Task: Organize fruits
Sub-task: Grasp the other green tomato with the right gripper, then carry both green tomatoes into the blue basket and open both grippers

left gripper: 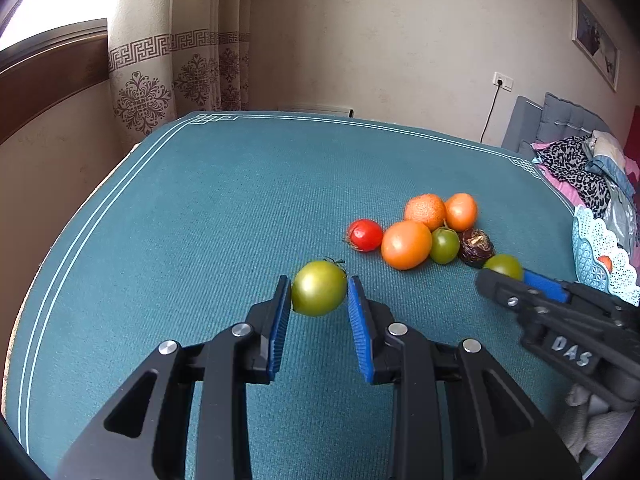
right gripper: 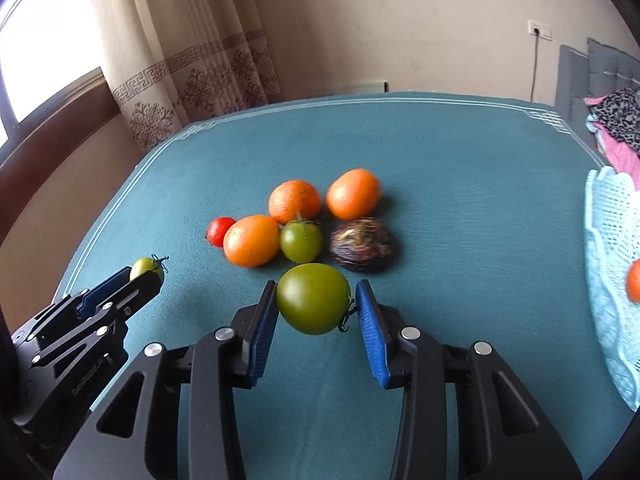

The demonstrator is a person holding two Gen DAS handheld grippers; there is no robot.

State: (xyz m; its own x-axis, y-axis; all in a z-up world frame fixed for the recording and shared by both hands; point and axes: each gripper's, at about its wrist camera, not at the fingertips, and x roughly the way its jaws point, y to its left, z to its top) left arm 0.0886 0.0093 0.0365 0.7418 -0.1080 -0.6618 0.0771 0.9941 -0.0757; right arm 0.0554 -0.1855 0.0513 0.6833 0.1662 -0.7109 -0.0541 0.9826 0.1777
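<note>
Since both tongs carry a tomato between their pads, the coming move depends on where the basket lies from each of them. The left tongs (left gripper: 320, 292) are clamped on a small green tomato (left gripper: 319, 288), with both blue pads against its sides and its stem pointing up and away. The right tongs (right gripper: 316, 300) bracket a larger green tomato (right gripper: 313, 298). One pad lies against it and the other sits just beside it with perhaps a sliver of gap, so I cannot tell whether this one is truly pinched. Its stem points sideways toward that second pad, so the fruit lies on its side.

Just beyond the right tongs, the remaining fruit sits in a tight cluster on the table (left gripper: 200, 220): a wrinkled purple fruit (right gripper: 362, 244), another green tomato (right gripper: 301, 242), three orange fruits and a small red tomato (right gripper: 219, 231).

The pale blue basket (right gripper: 604, 240) stands at the table's right edge and already holds one orange fruit (right gripper: 634, 286). It is near the right tongs and well apart from the left, which would have to cross past the cluster. The right hand therefore looks better placed to deliver first.
</note>
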